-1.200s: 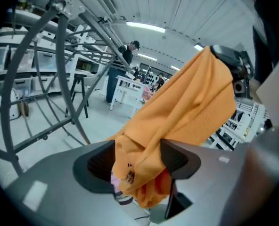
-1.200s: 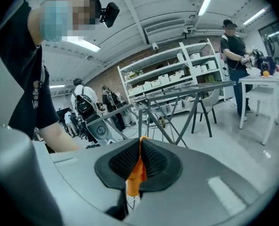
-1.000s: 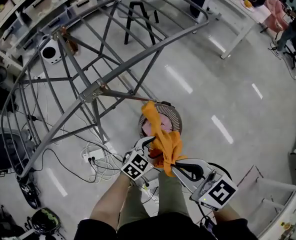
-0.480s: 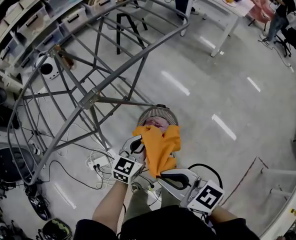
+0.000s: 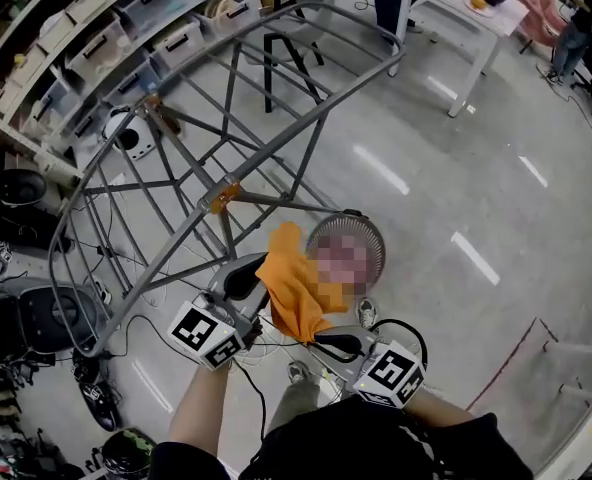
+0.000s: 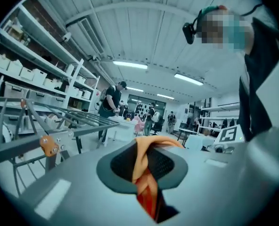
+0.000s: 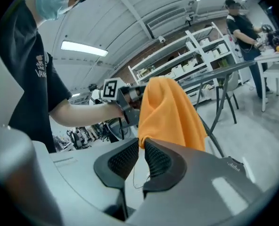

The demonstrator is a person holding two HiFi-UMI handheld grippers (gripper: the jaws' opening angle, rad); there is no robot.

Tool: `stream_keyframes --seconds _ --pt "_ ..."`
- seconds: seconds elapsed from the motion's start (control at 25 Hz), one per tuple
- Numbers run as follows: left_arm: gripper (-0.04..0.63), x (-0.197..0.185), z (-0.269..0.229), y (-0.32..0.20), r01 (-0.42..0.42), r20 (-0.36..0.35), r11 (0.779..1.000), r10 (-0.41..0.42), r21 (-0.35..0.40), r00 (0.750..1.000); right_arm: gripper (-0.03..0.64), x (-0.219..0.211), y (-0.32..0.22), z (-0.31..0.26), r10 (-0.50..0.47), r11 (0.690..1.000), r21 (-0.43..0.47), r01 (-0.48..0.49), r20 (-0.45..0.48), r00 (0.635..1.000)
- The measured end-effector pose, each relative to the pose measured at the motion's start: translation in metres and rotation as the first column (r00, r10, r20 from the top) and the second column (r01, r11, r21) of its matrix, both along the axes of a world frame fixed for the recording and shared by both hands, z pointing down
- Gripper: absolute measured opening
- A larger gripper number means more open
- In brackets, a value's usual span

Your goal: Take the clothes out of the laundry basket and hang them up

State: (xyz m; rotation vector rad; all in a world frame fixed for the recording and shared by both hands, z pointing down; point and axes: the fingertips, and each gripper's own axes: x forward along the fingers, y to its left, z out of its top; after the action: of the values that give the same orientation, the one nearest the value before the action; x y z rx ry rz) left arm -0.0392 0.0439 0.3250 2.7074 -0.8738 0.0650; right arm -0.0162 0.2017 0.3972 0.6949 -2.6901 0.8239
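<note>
An orange cloth (image 5: pixel 293 286) hangs in the air between my two grippers, above the round laundry basket (image 5: pixel 348 246) on the floor. My left gripper (image 5: pixel 259 271) is shut on the cloth's upper corner; in the left gripper view the orange cloth (image 6: pixel 146 173) is pinched between the jaws, which have just been closing on it. My right gripper (image 5: pixel 323 344) is shut on the cloth's lower edge, and in the right gripper view the orange cloth (image 7: pixel 170 114) rises from the jaws toward the left gripper (image 7: pixel 131 98). The grey drying rack (image 5: pixel 226 118) stands beyond, to the left.
Shelves with bins (image 5: pixel 106 28) line the far left wall. A black stool (image 5: pixel 286 28) and a white table (image 5: pixel 456 28) stand past the rack. Cables and a power strip (image 5: pixel 176 298) lie on the floor under the rack. People work at tables in the distance (image 6: pixel 112 102).
My left gripper has closed on the cloth and lifted its corner up and leftward, toward the rack. The right gripper has shifted left with the cloth's lower edge. The view has swung toward the rack.
</note>
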Motion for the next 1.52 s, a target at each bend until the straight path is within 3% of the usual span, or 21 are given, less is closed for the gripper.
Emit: stream_keyframes --seconds 0.16,0.28,0.44,0.6,0.72,0.84,0.96,1.0,1.04,1.08,1.16,1.28,1.36,1.44,1.52 --pt "0.040 -0.018 -0.031 0.005 0.002 -0.005 0.999 -0.001 0.046 1.000 0.089 -0.005 0.002 0.032 -0.043 0.995 -0.089 0.042 -0.015 0.999" --pt "0.040 -0.026 -0.051 0.012 -0.036 0.007 0.996 0.036 0.082 0.999 0.101 0.019 -0.019 0.051 0.024 0.991 -0.134 -0.029 -0.040 0.999" --pt "0.040 -0.033 -0.077 0.028 -0.122 -0.020 0.983 0.125 0.136 0.992 0.117 0.053 -0.065 0.060 0.150 0.982 -0.105 -0.158 -0.085 0.985" --pt "0.040 -0.039 -0.104 0.046 -0.199 -0.070 0.961 0.216 0.191 0.974 0.188 0.062 -0.103 0.064 0.184 0.973 -0.137 -0.184 -0.007 0.983" --pt "0.040 -0.038 -0.118 0.059 -0.249 -0.093 0.945 0.273 0.212 0.957 0.263 0.056 -0.114 0.077 0.117 0.979 -0.176 -0.108 0.041 0.992" --pt "0.040 -0.030 -0.126 0.069 -0.286 -0.077 0.934 0.309 0.215 0.948 0.327 0.037 -0.101 0.091 -0.045 0.978 -0.200 0.056 0.060 0.997" --pt "0.040 -0.025 -0.123 0.077 -0.310 -0.050 0.927 0.327 0.211 0.944 0.342 0.005 -0.080 0.097 -0.207 0.955 -0.199 0.219 0.080 0.975" --pt "0.040 -0.025 -0.121 0.079 -0.309 -0.045 0.928 0.324 0.207 0.945 0.340 -0.006 -0.074 0.098 -0.245 0.946 -0.196 0.258 0.087 0.966" --pt "0.040 -0.027 -0.117 0.081 -0.303 -0.036 0.931 0.317 0.201 0.948 0.288 -0.015 -0.069 0.098 -0.266 0.941 -0.193 0.278 0.089 0.960" --pt "0.040 -0.030 -0.112 0.083 -0.296 -0.020 0.935 0.306 0.194 0.952 0.178 -0.020 -0.068 0.098 -0.263 0.943 -0.188 0.275 0.083 0.961" --pt "0.040 -0.036 -0.103 0.089 -0.280 0.010 0.942 0.283 0.183 0.959 0.014 -0.022 -0.074 0.101 -0.211 0.963 -0.164 0.215 0.042 0.977" --pt "0.040 -0.047 -0.092 0.096 -0.254 0.051 0.949 0.249 0.184 0.967 0.014 -0.006 -0.095 0.101 -0.081 0.990 -0.119 0.077 -0.029 0.996" --pt "0.040 -0.053 -0.074 0.105 -0.264 0.143 0.952 0.243 0.156 0.959 0.014 0.011 -0.115 0.093 0.054 0.994 -0.098 -0.057 -0.032 0.998" --pt "0.040 -0.054 -0.054 0.117 -0.298 0.254 0.944 0.255 0.144 0.933 0.014 0.027 -0.137 0.078 0.202 0.974 -0.109 -0.197 0.037 0.979" --pt "0.041 -0.049 -0.036 0.126 -0.315 0.317 0.941 0.263 0.125 0.911 0.014 0.037 -0.155 0.056 0.317 0.945 -0.142 -0.296 0.158 0.935"
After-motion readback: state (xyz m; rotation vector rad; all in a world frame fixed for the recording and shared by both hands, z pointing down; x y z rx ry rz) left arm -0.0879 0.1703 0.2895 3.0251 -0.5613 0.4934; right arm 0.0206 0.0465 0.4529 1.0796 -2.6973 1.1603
